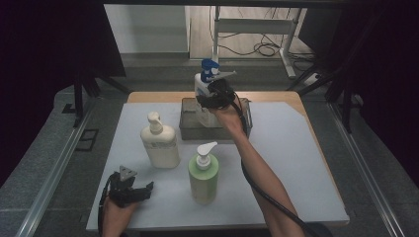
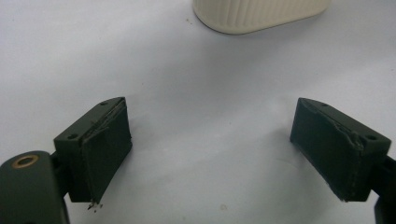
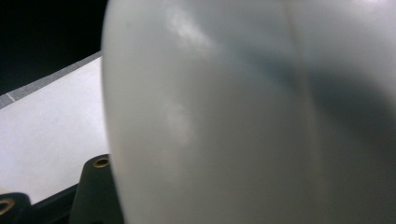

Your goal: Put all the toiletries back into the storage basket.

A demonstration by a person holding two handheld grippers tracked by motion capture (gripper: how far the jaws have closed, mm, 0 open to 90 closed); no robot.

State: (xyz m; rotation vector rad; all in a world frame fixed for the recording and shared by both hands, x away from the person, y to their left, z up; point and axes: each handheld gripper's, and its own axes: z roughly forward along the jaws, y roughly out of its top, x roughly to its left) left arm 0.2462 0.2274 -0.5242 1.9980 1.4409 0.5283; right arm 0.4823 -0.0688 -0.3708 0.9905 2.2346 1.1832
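Note:
A white bottle with a blue pump head (image 1: 201, 84) hangs upright over a grey bin (image 1: 190, 129) at the back of the table. My right gripper (image 1: 210, 98) is shut on its body from the near side. In the right gripper view the white bottle (image 3: 243, 112) is pressed close and hides the jaws. My left gripper (image 1: 147, 191) rests low at the table's front left, open with nothing between its fingers. Its open jaws (image 2: 210, 154) point across the bare mat toward the base of a cream bottle (image 2: 257, 14).
A cream pump bottle (image 1: 159, 143) stands left of centre and a green pump bottle (image 1: 203, 175) stands just in front of it to the right. Both stand on the white mat (image 1: 296, 163). A desk frame and cables lie beyond the table.

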